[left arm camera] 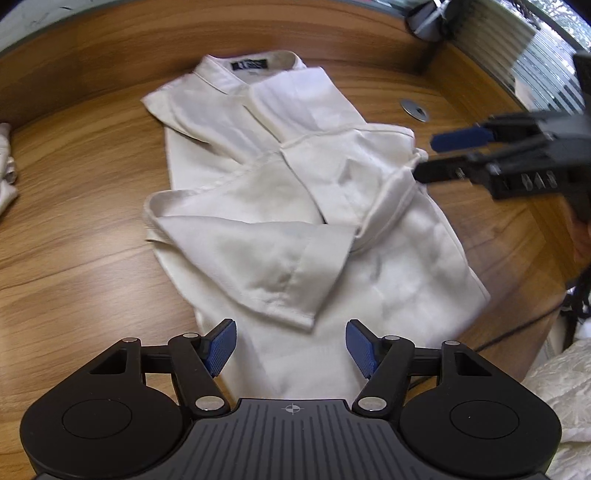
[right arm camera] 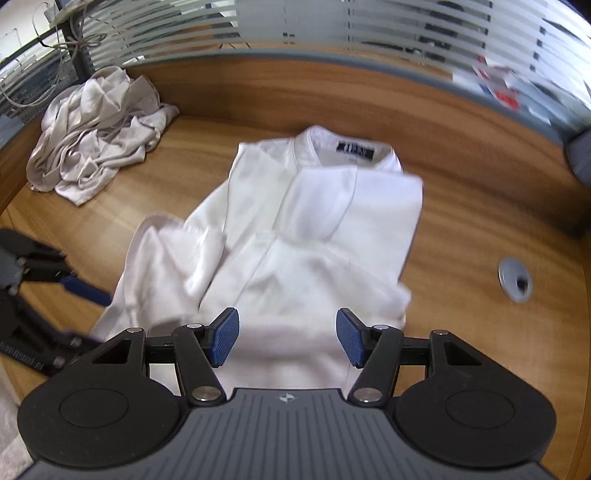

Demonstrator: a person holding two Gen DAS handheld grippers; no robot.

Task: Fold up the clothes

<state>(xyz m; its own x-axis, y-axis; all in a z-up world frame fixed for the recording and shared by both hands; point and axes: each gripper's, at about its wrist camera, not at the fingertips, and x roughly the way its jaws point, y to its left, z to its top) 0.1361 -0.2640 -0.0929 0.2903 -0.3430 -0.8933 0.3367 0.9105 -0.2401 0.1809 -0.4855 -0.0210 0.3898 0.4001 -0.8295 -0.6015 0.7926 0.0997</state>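
Note:
A white shirt (left arm camera: 280, 206) lies on the wooden table (left arm camera: 81, 258), its collar and dark label at the far end and both sleeves folded across the front. My left gripper (left arm camera: 291, 347) hovers open over the shirt's near hem, nothing between its blue pads. In the left wrist view my right gripper (left arm camera: 424, 157) comes in from the right, close to the folded sleeve cuff. The right wrist view shows the shirt (right arm camera: 314, 221) with my right gripper (right arm camera: 287, 341) open above it, holding nothing. The left gripper (right arm camera: 86, 277) sits at the shirt's left edge.
A crumpled pile of pale clothes (right arm camera: 99, 129) lies at the table's far left corner. A metal cable grommet (right arm camera: 515, 278) is set in the table right of the shirt. A striped glass partition (right arm camera: 332, 29) borders the far side. White textured fabric (left arm camera: 561, 387) lies at the near right.

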